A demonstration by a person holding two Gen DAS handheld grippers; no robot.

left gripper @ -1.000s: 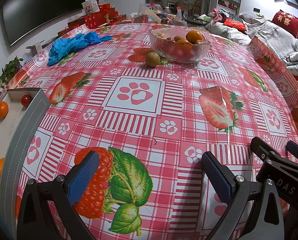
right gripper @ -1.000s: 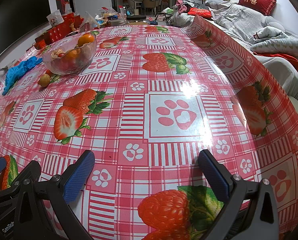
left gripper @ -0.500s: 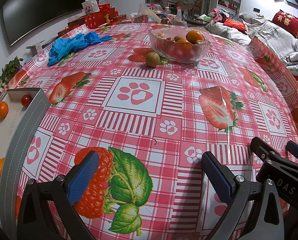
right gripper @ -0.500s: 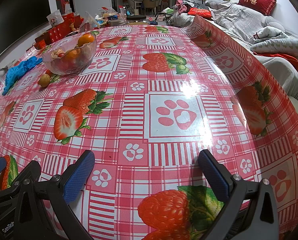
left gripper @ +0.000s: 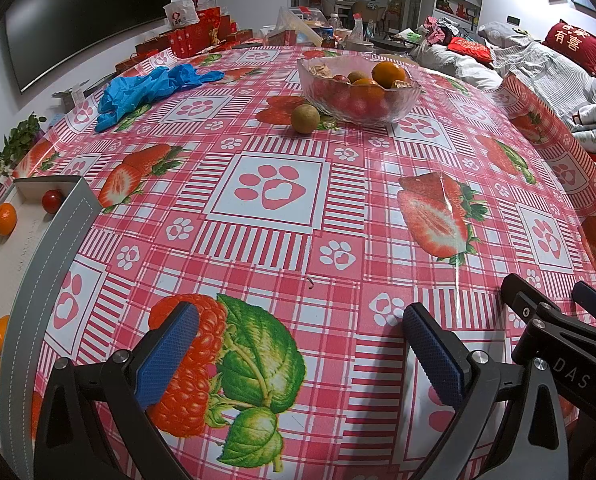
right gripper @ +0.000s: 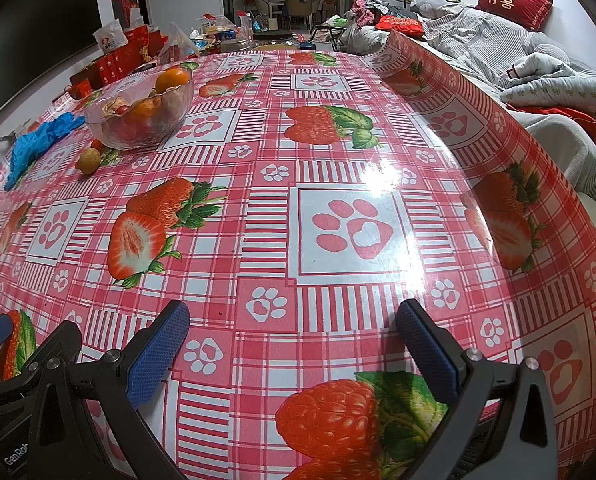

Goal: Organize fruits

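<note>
A glass bowl point(left gripper: 358, 110) with oranges and small red fruits stands far back on the table; it also shows in the right wrist view point(right gripper: 138, 130). A brownish-green round fruit point(left gripper: 305, 119) lies loose just in front of the bowl, seen too in the right wrist view point(right gripper: 88, 160). A white tray with a grey rim point(left gripper: 38, 264) at the left edge holds an orange point(left gripper: 5, 219), a small red fruit point(left gripper: 52, 201) and more pieces. My left gripper point(left gripper: 298, 334) is open and empty low over the near table. My right gripper point(right gripper: 294, 330) is open and empty beside it.
Blue gloves point(left gripper: 146, 88) lie crumpled at the back left. Red boxes and bags point(left gripper: 194, 38) line the far edge. The red strawberry-print tablecloth point(left gripper: 274, 192) curls up at the right edge, with a sofa and bedding point(right gripper: 538, 80) beyond.
</note>
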